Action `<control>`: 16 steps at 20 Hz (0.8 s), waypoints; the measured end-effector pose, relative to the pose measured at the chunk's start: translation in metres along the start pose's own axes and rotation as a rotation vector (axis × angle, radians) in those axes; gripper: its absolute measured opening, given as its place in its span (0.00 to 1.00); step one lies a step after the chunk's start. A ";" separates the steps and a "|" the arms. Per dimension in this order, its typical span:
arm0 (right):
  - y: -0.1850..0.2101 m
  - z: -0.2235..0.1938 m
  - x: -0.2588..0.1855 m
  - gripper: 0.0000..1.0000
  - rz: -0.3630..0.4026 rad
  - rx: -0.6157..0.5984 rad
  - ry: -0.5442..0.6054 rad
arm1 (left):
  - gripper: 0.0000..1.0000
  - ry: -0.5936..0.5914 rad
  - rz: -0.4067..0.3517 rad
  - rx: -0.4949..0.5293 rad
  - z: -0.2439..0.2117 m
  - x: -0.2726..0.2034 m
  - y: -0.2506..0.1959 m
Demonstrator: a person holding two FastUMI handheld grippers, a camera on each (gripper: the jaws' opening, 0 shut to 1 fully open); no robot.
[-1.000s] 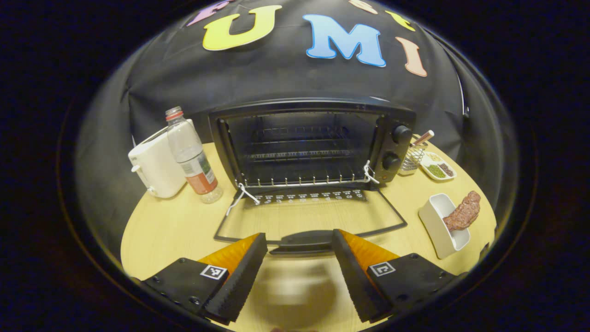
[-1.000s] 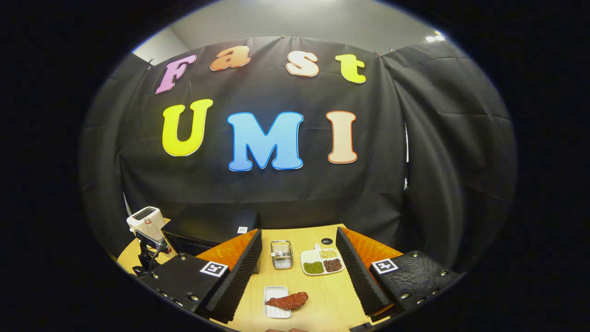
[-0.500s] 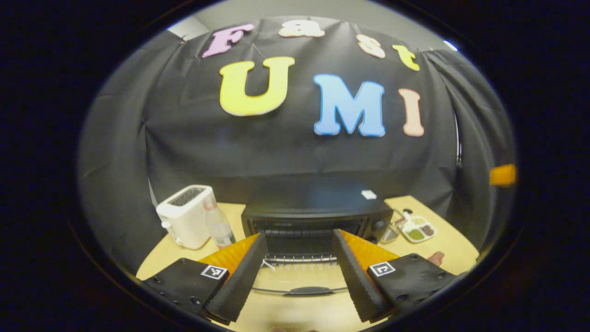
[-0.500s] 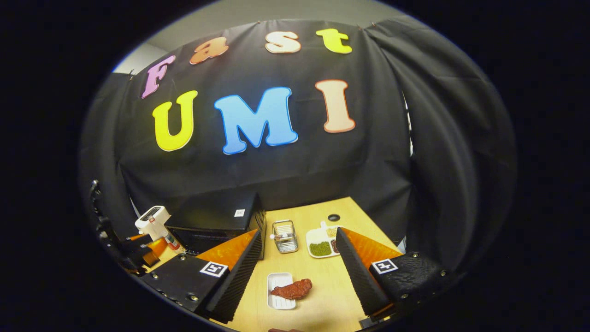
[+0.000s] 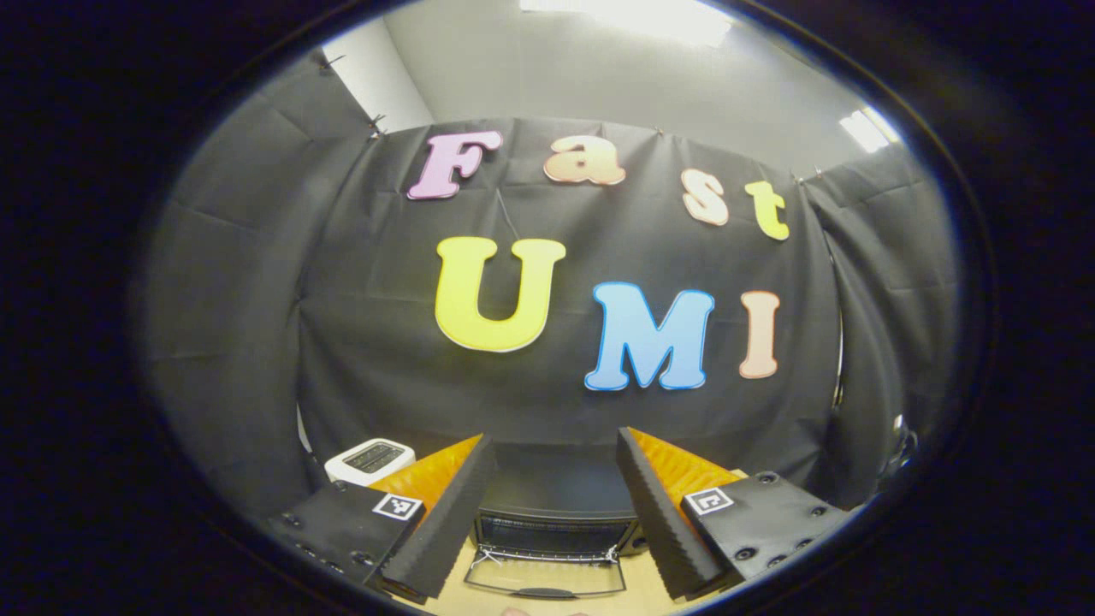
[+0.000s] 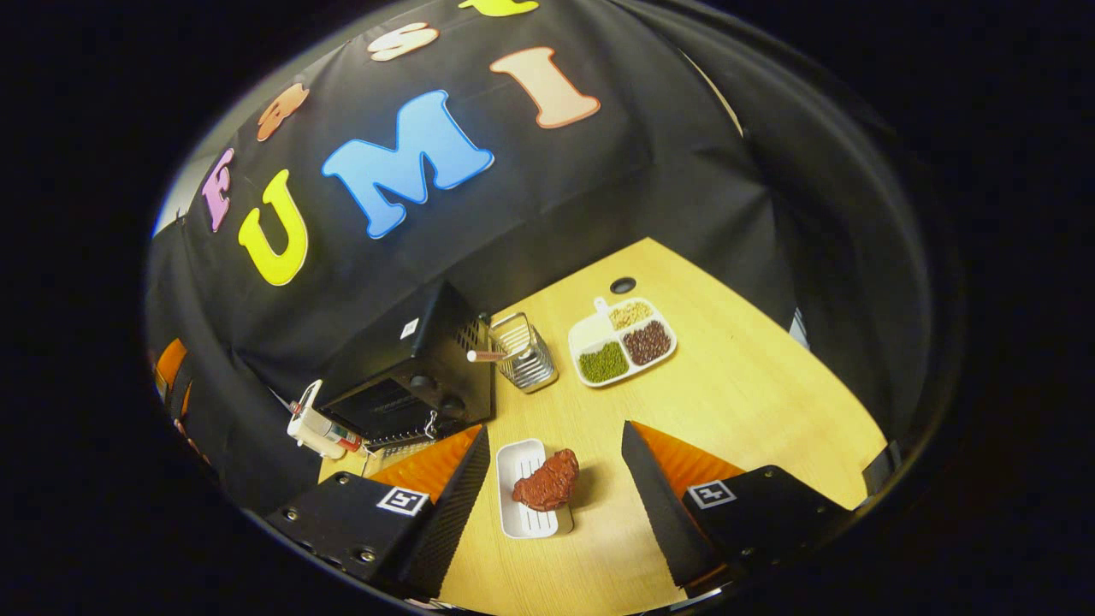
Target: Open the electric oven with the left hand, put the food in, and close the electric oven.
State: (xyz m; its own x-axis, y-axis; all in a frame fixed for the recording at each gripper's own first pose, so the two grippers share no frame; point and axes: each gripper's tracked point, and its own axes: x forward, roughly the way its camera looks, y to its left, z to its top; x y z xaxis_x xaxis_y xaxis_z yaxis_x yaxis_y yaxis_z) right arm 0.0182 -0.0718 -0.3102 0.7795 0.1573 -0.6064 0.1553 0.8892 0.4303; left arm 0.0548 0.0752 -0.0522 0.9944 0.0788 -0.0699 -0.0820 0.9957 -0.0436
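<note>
Left gripper (image 5: 554, 505) spread wide, nothing held, aimed high at the wall; oven (image 5: 554, 524) at 6 o'clock between the fingers, door (image 5: 545, 578) dropped flat. Right gripper (image 6: 554, 505) likewise spread, empty, above table (image 6: 736, 402). Meat (image 6: 547, 480) on white dish (image 6: 520, 513) between its fingers; oven at 10 o'clock.

Left gripper (image 5: 554, 513), right gripper (image 6: 556, 505): black screwed housings, square coded markers, ribbed jaws.

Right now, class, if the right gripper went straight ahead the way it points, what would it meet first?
Probably the piece of meat lying across the white dish, which sits between the open right gripper's fingers; depth is uncertain.
</note>
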 end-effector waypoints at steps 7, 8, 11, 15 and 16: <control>-0.019 -0.057 0.051 0.94 0.075 0.052 0.171 | 0.96 0.011 0.040 0.061 0.006 -0.026 -0.004; -0.020 -0.063 0.061 0.94 0.080 0.054 0.189 | 1.00 0.022 0.047 0.065 0.002 -0.029 -0.005; -0.022 -0.077 0.078 0.86 0.093 0.082 0.230 | 0.98 0.059 0.073 0.049 -0.009 -0.038 -0.005; -0.015 -0.084 0.090 0.67 0.141 0.159 0.248 | 0.96 0.083 0.117 0.049 -0.015 -0.051 0.001; -0.017 -0.082 0.095 0.55 0.144 0.194 0.245 | 0.96 0.089 0.127 0.052 -0.017 -0.054 0.002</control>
State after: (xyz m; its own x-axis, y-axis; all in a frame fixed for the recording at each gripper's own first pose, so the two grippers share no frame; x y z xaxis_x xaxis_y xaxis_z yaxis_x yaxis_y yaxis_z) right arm 0.0396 -0.0364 -0.4296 0.6368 0.3941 -0.6627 0.1856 0.7558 0.6279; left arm 0.0002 0.0718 -0.0654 0.9663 0.2020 -0.1597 -0.2010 0.9793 0.0225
